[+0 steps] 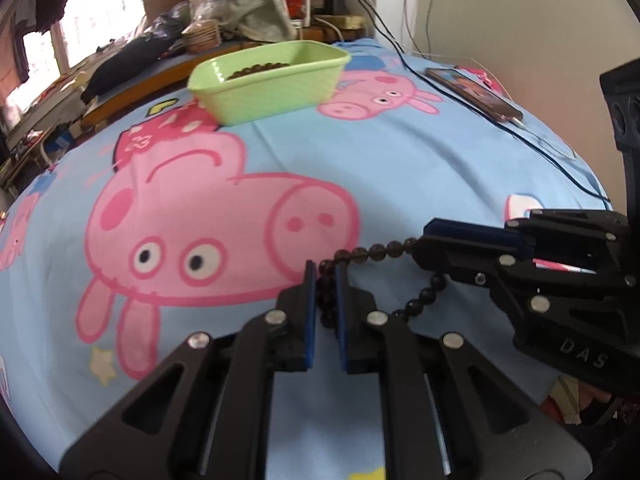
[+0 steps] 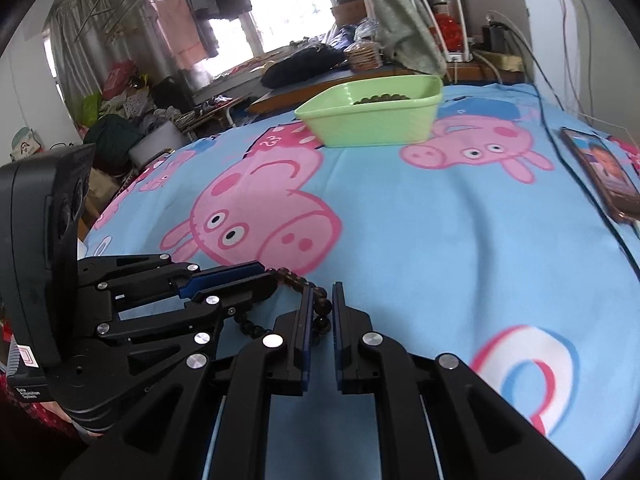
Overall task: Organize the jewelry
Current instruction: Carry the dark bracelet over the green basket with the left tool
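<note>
So, nearest to us, both grippers are clamped on one dark bead bracelet point(image 1: 384, 249): we have the left gripper point(image 1: 325, 280) pinching one section between its blue pads, and the right gripper point(image 1: 430, 236) coming in from the side with its jaws clenched on another section. The right wrist view confirms it, right gripper point(image 2: 321, 300) with beads between the pads, left gripper point(image 2: 260, 274) alongside holding the other end. A short run of beads stretches between the two grips and another loop sags below them, above the blue cartoon-pig bedsheet point(image 1: 400, 168); whether it touches the sheet we cannot tell. Further off sits the green plastic tub point(image 1: 276, 88) with another strand of dark beads point(image 1: 256, 69) already lying inside, so we judge the held bracelet is headed there. To the right edge lies a phone point(image 1: 476, 92) with a black cable point(image 1: 560, 160) running across the sheet. Risks from here: if our hands drift apart on the way, the taut section could snap the cord or pull free of one grip; beads are round and could roll out of the pads; the hanging loop could catch on the tub rim; a one-sided release would drop it short on the sheet.
</note>
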The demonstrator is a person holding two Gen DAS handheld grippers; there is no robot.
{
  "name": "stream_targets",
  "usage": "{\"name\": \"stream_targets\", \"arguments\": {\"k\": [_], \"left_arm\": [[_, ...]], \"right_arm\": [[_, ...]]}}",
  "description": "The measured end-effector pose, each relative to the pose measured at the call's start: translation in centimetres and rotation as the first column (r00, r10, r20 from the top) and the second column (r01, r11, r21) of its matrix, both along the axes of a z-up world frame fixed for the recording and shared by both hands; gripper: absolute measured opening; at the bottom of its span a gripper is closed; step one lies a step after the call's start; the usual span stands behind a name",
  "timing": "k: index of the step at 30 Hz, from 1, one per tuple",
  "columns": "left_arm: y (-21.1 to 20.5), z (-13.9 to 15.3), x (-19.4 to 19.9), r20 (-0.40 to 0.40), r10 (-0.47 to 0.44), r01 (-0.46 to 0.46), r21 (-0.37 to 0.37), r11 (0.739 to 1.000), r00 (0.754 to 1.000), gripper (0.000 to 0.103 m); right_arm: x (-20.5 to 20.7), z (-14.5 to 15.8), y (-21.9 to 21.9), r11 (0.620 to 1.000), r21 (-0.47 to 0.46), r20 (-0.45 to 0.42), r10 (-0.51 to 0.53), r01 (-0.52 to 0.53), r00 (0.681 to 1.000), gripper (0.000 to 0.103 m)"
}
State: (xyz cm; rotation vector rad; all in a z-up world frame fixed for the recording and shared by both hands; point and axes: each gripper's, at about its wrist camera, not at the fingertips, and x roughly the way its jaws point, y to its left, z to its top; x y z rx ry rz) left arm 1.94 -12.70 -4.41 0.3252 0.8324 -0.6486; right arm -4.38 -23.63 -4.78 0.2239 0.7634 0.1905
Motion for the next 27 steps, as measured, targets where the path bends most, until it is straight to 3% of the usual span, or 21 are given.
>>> {"name": "stream_targets", "arguments": {"k": [12,27], "left_arm": [[-0.4,0.0,-0.7,0.015,0.004,-0.005,0.03,1.0,1.0,0.009],[1.2,0.8,-1.0,-0.018,-0.013,0.013,-0.031,0.999,1.0,0.009]], "right_arm": [[-0.7,-1.2,-0.9,0.998,0.057,-0.024,-0.03,0.031,0.999,0.0],[-0.8,-1.1,-0.1,0.999,0.018,-0.03,-0.028,0.029,0.999,0.0]]}}
